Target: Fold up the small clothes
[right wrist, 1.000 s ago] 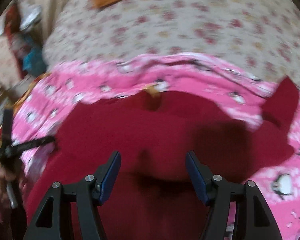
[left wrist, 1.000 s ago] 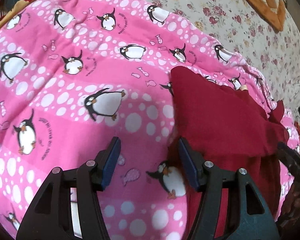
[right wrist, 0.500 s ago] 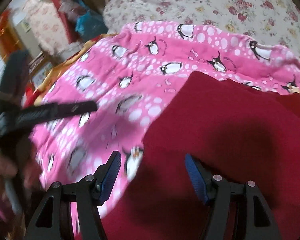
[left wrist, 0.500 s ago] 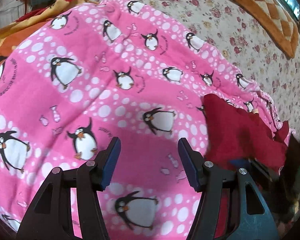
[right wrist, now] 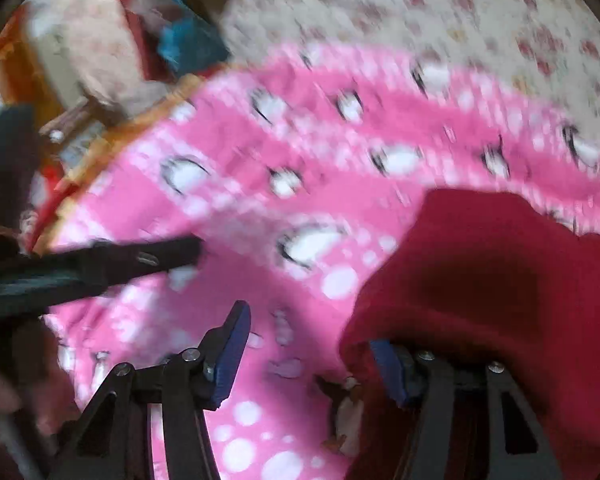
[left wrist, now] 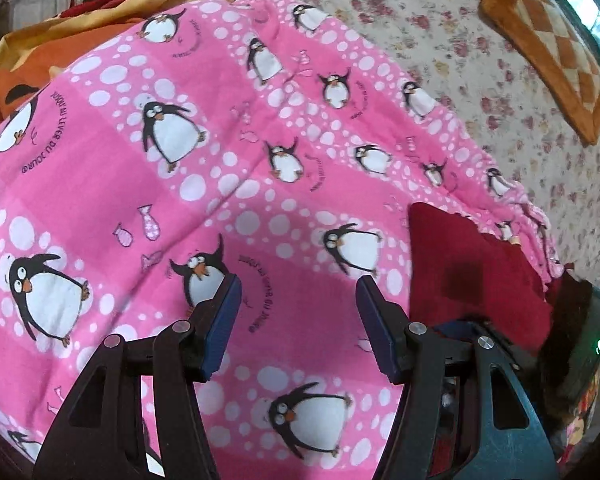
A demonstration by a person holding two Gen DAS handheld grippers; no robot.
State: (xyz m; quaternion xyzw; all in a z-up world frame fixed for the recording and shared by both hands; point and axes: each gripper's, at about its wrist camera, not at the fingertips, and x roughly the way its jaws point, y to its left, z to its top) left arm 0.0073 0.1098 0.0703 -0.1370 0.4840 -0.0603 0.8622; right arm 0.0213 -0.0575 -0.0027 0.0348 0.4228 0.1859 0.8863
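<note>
**Red garment still to be folded**

Your left gripper [left wrist: 298, 312] hangs with jaws apart and nothing between them, over the pink penguin blanket [left wrist: 180, 200]. The dark red garment [left wrist: 472, 264] lies to its right. Your right gripper [right wrist: 308, 352] is closing; its right finger sits at the garment's [right wrist: 480, 280] edge, cloth draped over it, only blanket in the gap. You've no neat fold visible; most work remains, I judge.

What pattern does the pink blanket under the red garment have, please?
Black-and-white penguins, white dots and small fish on the pink blanket; clearest in the left wrist view.
</note>
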